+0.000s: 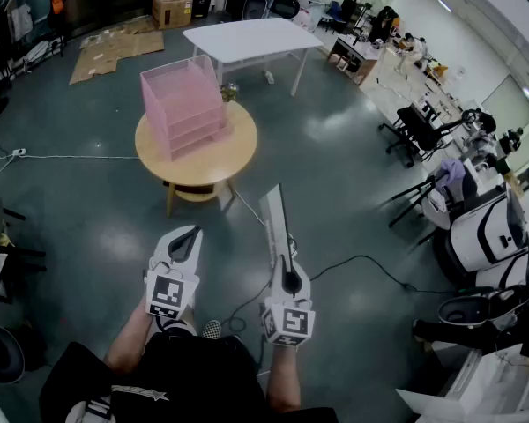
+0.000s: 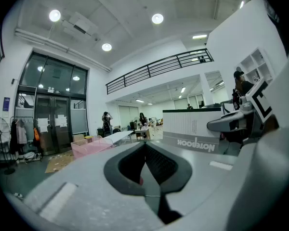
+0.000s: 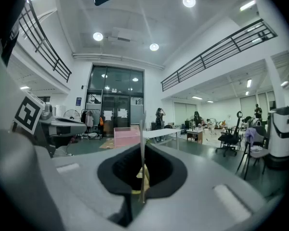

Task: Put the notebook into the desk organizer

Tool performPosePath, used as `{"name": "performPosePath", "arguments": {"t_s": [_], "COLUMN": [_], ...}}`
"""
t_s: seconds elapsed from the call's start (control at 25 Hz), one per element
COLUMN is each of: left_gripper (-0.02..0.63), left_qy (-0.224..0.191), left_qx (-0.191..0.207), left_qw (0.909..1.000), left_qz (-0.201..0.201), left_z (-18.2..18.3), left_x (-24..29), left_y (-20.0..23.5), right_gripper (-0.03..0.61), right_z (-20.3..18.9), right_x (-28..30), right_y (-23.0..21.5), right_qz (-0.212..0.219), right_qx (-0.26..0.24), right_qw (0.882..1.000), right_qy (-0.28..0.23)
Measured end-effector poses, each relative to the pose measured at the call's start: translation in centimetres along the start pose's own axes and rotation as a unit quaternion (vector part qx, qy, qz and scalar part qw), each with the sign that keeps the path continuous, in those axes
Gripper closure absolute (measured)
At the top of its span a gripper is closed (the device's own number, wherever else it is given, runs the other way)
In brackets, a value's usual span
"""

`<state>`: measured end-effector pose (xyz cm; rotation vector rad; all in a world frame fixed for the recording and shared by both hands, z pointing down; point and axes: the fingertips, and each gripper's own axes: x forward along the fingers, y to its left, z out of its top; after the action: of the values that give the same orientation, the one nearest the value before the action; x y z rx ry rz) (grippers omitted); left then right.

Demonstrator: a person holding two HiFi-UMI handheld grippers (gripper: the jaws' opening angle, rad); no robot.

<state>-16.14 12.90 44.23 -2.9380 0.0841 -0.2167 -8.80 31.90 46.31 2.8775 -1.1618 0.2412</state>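
The notebook (image 1: pixel 275 221) is thin and pale; it sticks forward, edge-up, from my right gripper (image 1: pixel 282 256), which is shut on its near end. In the right gripper view the notebook (image 3: pixel 142 148) is a thin vertical edge between the pads. The left gripper view shows the notebook's cover (image 2: pixel 190 129) off to the right. My left gripper (image 1: pixel 192 233) hangs beside it, shut and empty. Ahead, the pink wire desk organizer (image 1: pixel 183 106) stands on a round wooden table (image 1: pixel 234 152), well beyond both grippers. It also shows small in the gripper views (image 2: pixel 89 147) (image 3: pixel 126 136).
A white rectangular table (image 1: pixel 251 38) stands behind the round one. Office chairs (image 1: pixel 419 130) and a white machine (image 1: pixel 480 232) line the right side. A black cable (image 1: pixel 361 263) runs over the grey floor. Flattened cardboard (image 1: pixel 115 47) lies at the back left.
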Motion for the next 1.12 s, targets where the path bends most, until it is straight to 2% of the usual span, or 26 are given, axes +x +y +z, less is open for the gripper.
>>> {"name": "performPosePath", "arguments": {"t_s": [0.36, 0.84, 1.12], "left_gripper": [0.603, 0.603, 0.603], "left_qy": [0.009, 0.015, 0.019], "left_qx": [-0.004, -0.003, -0.004], "left_qw": [0.9999, 0.9997, 0.9995], "left_qz": [-0.007, -0.019, -0.025], "left_z": [-0.3, -0.7, -2.1], "left_x": [6.2, 15.0, 19.3], "left_y": [3.5, 10.9, 15.2], "right_gripper": [0.565, 0.565, 0.565], "right_z": [1.0, 3.4, 2.8], "right_x": [7.0, 18.2, 24.2], "right_y": [-0.9, -1.0, -0.5], "right_qz": [-0.003, -0.008, -0.01], "right_qx": [-0.001, 0.016, 0.029], "right_qw": [1.0, 1.0, 0.999], "right_qy": [0.004, 0.001, 0.013]}}
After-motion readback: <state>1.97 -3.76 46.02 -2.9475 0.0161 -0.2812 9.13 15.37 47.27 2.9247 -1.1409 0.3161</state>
